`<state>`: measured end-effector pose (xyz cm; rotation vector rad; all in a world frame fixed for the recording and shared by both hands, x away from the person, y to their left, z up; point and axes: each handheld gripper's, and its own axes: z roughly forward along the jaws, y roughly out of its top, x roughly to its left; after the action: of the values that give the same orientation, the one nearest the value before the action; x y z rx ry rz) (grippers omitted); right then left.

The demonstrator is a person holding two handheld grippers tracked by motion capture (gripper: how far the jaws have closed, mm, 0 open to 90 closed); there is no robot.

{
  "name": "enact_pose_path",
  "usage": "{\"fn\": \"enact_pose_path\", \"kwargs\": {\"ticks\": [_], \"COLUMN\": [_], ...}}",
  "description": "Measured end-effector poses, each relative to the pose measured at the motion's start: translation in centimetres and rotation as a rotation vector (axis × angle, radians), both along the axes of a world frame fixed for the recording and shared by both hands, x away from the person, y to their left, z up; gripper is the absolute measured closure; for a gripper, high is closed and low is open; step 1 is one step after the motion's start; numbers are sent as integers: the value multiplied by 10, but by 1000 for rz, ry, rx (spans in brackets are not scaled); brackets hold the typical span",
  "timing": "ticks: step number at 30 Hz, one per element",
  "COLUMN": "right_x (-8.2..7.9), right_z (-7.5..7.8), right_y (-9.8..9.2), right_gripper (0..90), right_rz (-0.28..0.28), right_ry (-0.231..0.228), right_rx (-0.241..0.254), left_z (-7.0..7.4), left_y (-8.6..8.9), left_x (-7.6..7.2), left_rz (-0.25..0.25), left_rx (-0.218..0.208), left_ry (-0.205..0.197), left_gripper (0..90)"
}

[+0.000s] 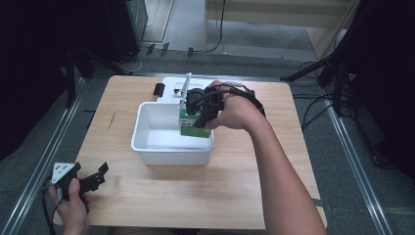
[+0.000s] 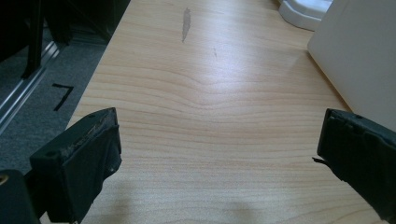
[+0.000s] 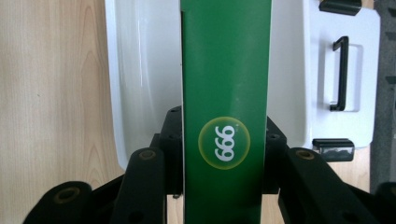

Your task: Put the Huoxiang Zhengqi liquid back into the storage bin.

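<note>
Right gripper [image 1: 199,113] is clenched on a green box [image 3: 226,93], its jaws pressing the box's two sides, and holds it over the right end of a white tub [image 1: 147,139] in the middle of the bench [image 1: 220,191]. Beyond the tub lies a white lid [image 3: 364,70] with a black handle [image 3: 340,74]. Left gripper [image 1: 98,175], at the bench's near left corner, is released, its jaws wide apart above bare wood, well apart from the tub.
</note>
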<state>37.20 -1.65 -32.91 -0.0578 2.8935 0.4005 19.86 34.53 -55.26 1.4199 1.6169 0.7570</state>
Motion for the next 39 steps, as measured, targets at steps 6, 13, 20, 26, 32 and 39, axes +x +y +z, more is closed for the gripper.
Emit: {"fn": "enact_pose_path", "kwargs": {"ticks": [6, 13, 20, 26, 32, 39], "right_x": [3, 10, 14, 17, 20, 20], "right_z": [-14, -36, -56, -69, -74, -65], "right_y": [2, 6, 12, 15, 15, 9], "right_gripper": [645, 645, 642, 637, 614, 530], "right_rz": [-15, -5, 11, 4, -1, -47], "right_ry": [10, 25, 44, 62, 73, 80], "right_rx": [-16, -29, -61, -82, -72, -33], "left_z": [0, 0, 0, 0, 0, 0], "left_y": [0, 0, 0, 0, 0, 0], "left_x": [0, 0, 0, 0, 0, 0], "left_rz": [1, 1, 1, 1, 1, 1], "left_rx": [-2, -2, -2, -3, -3, -2], "left_ry": [-1, -1, -1, -2, -2, -1], "left_gripper": [6, 6, 6, 6, 6, 6]}}
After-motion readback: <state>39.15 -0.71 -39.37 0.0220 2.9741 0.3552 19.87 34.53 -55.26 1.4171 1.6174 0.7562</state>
